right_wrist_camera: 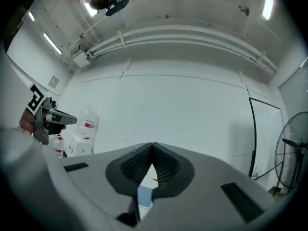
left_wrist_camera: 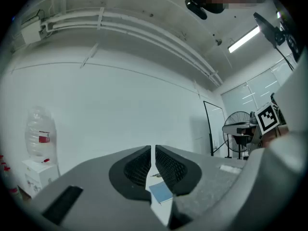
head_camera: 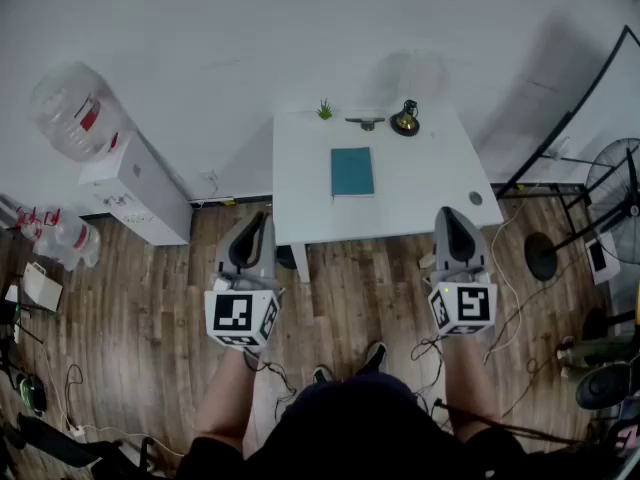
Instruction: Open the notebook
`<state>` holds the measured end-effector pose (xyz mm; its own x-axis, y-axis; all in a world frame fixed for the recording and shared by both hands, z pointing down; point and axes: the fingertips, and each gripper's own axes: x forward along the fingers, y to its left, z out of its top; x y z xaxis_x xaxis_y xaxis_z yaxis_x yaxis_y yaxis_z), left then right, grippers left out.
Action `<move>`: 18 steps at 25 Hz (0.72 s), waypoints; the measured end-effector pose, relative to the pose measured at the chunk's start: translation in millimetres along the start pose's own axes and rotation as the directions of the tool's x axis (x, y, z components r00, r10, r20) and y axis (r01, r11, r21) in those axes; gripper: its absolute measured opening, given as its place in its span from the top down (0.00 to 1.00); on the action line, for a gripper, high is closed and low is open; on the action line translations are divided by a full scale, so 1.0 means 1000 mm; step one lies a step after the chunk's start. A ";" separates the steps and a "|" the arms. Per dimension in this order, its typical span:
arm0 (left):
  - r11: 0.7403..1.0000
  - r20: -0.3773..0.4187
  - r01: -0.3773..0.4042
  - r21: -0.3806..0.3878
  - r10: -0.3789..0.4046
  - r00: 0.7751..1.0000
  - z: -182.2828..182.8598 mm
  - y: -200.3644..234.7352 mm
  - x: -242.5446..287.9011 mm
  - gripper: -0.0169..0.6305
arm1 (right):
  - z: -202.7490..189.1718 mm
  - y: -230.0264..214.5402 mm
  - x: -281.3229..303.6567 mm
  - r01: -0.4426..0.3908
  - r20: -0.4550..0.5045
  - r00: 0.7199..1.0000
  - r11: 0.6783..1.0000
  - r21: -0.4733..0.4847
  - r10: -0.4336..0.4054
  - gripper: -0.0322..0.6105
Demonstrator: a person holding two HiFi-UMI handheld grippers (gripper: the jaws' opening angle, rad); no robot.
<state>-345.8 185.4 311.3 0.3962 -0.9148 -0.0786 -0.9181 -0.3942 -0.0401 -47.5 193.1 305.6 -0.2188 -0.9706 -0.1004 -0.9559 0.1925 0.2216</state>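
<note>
Bright, even light from ceiling tubes; gripper views bend fisheye-like, corners dark.

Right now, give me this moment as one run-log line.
stage: not begun | notebook: closed, flat on white table | left gripper: shut, empty | right gripper: shut, empty

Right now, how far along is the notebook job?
Done: nothing yet; the notebook lies closed on the table. In hand: nothing; the left tool and right tool are shut and empty, held over the floor short of the table's near edge. Left: reach the notebook, catch its cover and fold it open.
</note>
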 end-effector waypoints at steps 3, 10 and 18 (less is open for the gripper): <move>1.000 0.004 -0.007 -0.008 0.007 1.000 0.001 -0.004 0.003 0.93 | 0.002 -0.005 0.000 -0.005 0.007 1.000 1.000 0.006 0.005 0.94; 1.000 0.001 -0.017 -0.021 0.017 1.000 0.000 -0.019 0.006 0.93 | -0.004 -0.022 -0.005 -0.014 0.023 1.000 0.999 0.053 0.012 0.94; 0.999 -0.016 -0.048 -0.025 0.047 0.999 -0.006 -0.055 0.034 0.65 | -0.027 -0.059 0.005 -0.083 0.022 0.997 0.985 0.150 0.081 0.73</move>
<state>-282.2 175.9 316.4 0.3522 -0.9337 -0.0643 -0.9358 -0.3522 -0.0118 12.8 173.1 318.6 -0.2994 -0.9485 -0.1031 -0.9530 0.2920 0.0811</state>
